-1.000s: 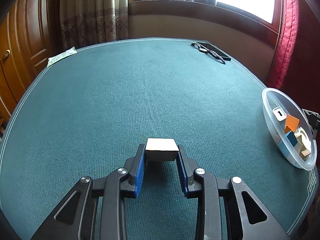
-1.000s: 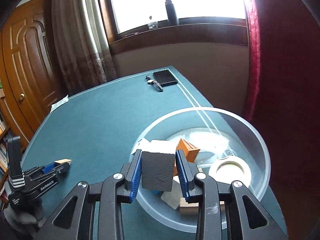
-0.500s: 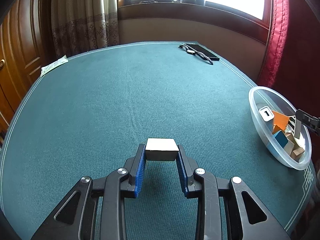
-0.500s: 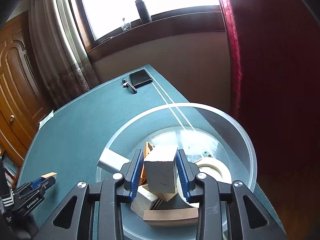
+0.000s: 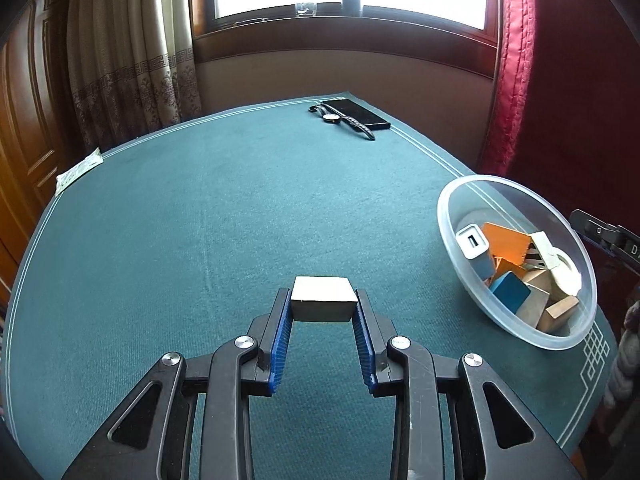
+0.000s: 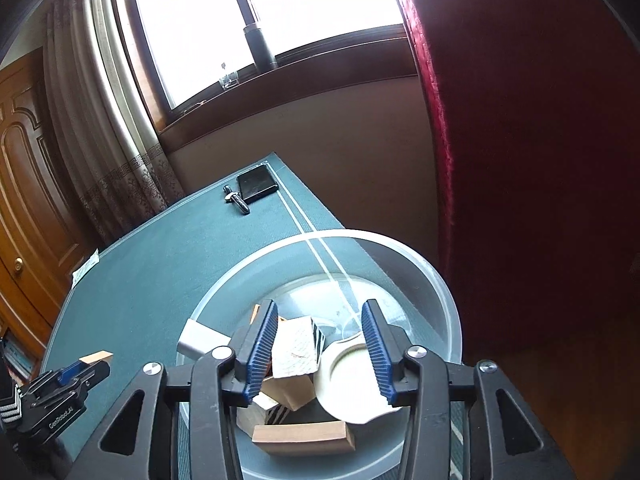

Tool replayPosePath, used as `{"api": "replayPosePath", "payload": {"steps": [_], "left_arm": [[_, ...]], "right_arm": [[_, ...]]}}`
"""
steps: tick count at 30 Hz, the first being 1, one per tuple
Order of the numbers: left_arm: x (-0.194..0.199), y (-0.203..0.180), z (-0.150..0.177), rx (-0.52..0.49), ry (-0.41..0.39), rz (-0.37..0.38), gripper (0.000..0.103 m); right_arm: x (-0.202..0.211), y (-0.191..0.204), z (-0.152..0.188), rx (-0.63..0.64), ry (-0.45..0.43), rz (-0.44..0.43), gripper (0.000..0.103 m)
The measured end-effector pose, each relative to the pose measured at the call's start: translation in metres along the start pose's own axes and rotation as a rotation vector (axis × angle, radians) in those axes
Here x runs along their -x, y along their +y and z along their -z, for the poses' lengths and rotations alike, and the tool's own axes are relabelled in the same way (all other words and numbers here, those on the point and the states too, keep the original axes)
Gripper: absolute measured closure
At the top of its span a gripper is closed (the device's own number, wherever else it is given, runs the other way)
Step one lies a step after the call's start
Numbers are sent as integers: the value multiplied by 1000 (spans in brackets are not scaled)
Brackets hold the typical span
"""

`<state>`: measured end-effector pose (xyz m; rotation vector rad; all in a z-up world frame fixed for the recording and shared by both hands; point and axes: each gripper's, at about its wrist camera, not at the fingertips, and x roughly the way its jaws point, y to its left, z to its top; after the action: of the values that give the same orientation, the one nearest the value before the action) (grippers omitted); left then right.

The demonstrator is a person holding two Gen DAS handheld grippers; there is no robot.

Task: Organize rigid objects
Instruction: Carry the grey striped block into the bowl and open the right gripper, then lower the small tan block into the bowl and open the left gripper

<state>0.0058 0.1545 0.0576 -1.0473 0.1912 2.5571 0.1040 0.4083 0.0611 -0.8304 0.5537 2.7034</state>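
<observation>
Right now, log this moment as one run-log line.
left gripper: shut on wooden block | right gripper: open above bowl | block dropped in bowl

The right hand-held gripper (image 5: pixel 608 236) is cut off by the frame edge; bowl (image 6: pixel 440 280) blocks partly hidden

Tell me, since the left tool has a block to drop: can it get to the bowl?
Probably yes: bare cloth lies between the left tool and bowl, though the right tool hangs open over it.
</observation>
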Motion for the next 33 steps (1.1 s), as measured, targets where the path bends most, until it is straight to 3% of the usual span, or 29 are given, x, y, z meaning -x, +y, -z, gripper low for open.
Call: {"api": "replayPosePath", "payload": {"steps": [12,33], "left_arm": [[-5,-56,-21,-102,4,82,72],[-20,-95,-29,-177,31,137,72]], "right_arm": [[6,-5,-1,-30,-18,-13,47],[9,-6,-3,-44,-38,-22,43]]}}
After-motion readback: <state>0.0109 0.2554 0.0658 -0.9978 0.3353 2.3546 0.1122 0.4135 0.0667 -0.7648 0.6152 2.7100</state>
